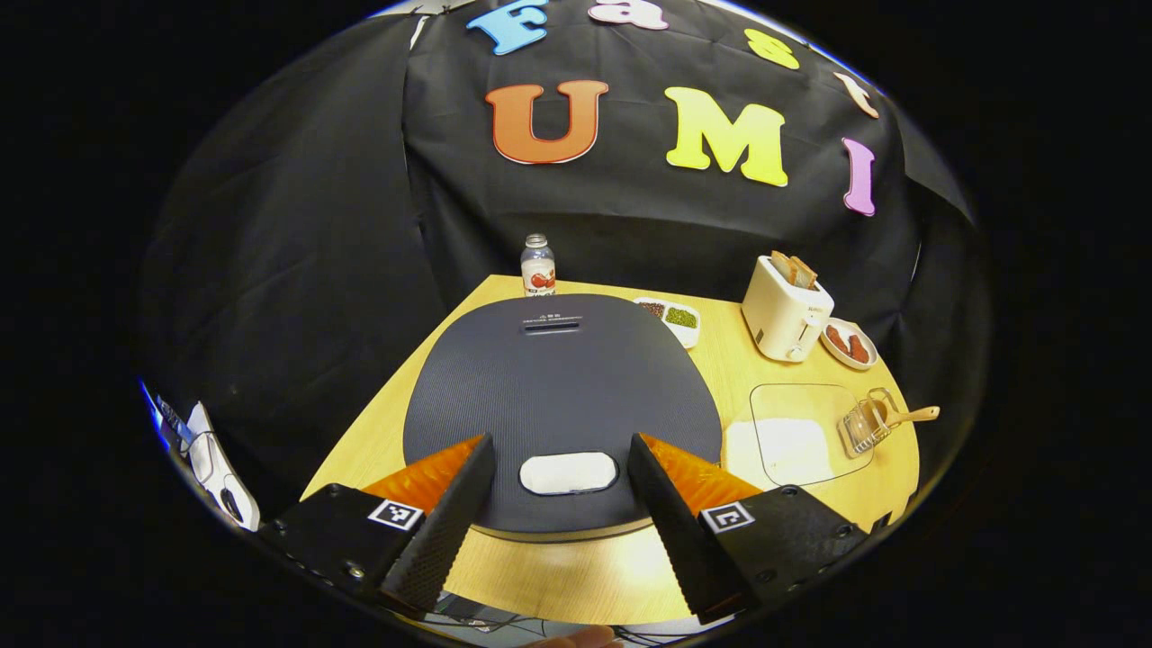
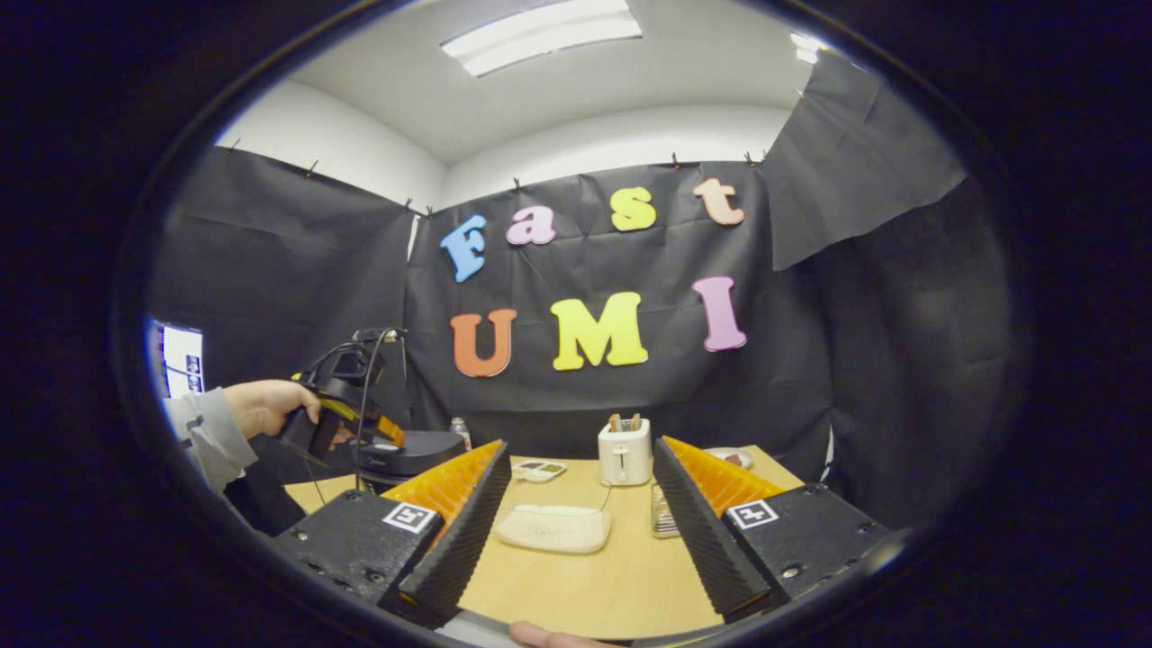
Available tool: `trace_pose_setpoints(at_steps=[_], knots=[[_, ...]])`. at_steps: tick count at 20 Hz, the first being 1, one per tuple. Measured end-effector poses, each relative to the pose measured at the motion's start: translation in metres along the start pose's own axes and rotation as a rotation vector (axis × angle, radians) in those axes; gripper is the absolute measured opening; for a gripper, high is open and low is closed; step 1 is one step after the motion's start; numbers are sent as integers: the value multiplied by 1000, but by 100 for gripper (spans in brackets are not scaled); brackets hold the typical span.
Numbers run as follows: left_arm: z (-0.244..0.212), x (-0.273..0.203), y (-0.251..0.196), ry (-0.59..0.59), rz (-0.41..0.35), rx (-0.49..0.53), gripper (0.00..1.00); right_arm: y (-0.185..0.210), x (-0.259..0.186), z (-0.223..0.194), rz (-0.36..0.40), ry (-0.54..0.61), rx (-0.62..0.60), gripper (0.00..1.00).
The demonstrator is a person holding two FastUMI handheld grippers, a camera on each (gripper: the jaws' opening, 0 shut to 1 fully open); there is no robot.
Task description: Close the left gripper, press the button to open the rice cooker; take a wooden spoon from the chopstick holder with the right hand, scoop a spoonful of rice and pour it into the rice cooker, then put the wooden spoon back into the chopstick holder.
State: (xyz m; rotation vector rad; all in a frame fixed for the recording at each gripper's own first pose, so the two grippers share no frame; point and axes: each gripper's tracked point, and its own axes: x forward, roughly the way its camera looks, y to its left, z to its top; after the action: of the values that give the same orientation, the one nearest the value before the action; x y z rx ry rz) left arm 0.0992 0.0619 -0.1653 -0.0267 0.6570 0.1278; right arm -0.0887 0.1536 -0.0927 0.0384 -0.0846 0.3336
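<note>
Nothing done yet. Left tool (image 1: 562, 468) spread wide over the rice cooker (image 1: 558, 396) at frame centre, lid down, button (image 1: 569, 473) unpressed. Right tool (image 2: 576, 504) released, empty (wooden spoon (image 1: 909, 417) sits in the chopstick holder (image 1: 862, 427), right of frame).

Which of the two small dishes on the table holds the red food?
The round dish just right of the toaster holds it. The other, a divided tray behind the rice cooker, holds green and brown grains.
</note>
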Motion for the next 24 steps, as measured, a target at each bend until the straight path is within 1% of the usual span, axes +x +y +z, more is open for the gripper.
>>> trace_pose_setpoints(at_steps=[1, 2, 3, 4, 5, 6, 8, 9, 10, 13, 14, 15, 17, 18, 19, 23, 24], knots=[[1, -1, 0, -24, 1, -4, 100, 0, -1, -1, 4, 1, 2, 98], [2, -3, 2, -60, 0, -5, 97, 0, -1, -1, 5, 1, 4, 98], [3, -3, 1, -98, -2, 13, 98, 0, -2, 0, 5, 0, 5, 100], [1, -1, 1, -143, -6, 24, 97, 1, -2, 0, 7, -2, 5, 100], [3, 2, 2, -178, -8, 15, 97, 4, -3, 1, 15, -7, 7, 98], [4, 2, 2, -221, -11, 8, 97, 7, -3, 2, 23, -13, 12, 100], [6, 4, 2, -298, -14, 14, 98, 9, -1, -1, 29, -11, 20, 100], [7, 4, 2, -335, -11, 15, 98, 10, -1, -2, 31, -6, 20, 100], [7, 7, 4, -375, -1, 15, 98, 11, 0, -3, 32, -3, 18, 98], [9, 9, 5, -477, 36, 20, 97, 9, 2, -6, 26, 3, 20, 100], [10, 10, 5, -498, 38, 6, 98, 8, 3, -7, 24, 5, 28, 98], [8, 9, 4, -516, 36, -3, 98, 8, 4, -8, 25, 5, 38, 100], [4, 13, 4, -530, 34, -15, 98, 8, 5, -13, 27, 18, 45, 100], [0, 12, 3, -549, 34, -22, 100, 7, 6, -13, 28, 21, 48, 100], [4, 13, 5, -569, 38, -13, 97, 6, 6, -13, 28, 22, 49, 100], [-1, 2, 5, -569, 33, -5, 97, 6, 6, -10, 24, 15, 40, 100], [-5, -3, 5, -563, 40, -3, 86, 4, 6, -10, 19, 13, 38, 100]])
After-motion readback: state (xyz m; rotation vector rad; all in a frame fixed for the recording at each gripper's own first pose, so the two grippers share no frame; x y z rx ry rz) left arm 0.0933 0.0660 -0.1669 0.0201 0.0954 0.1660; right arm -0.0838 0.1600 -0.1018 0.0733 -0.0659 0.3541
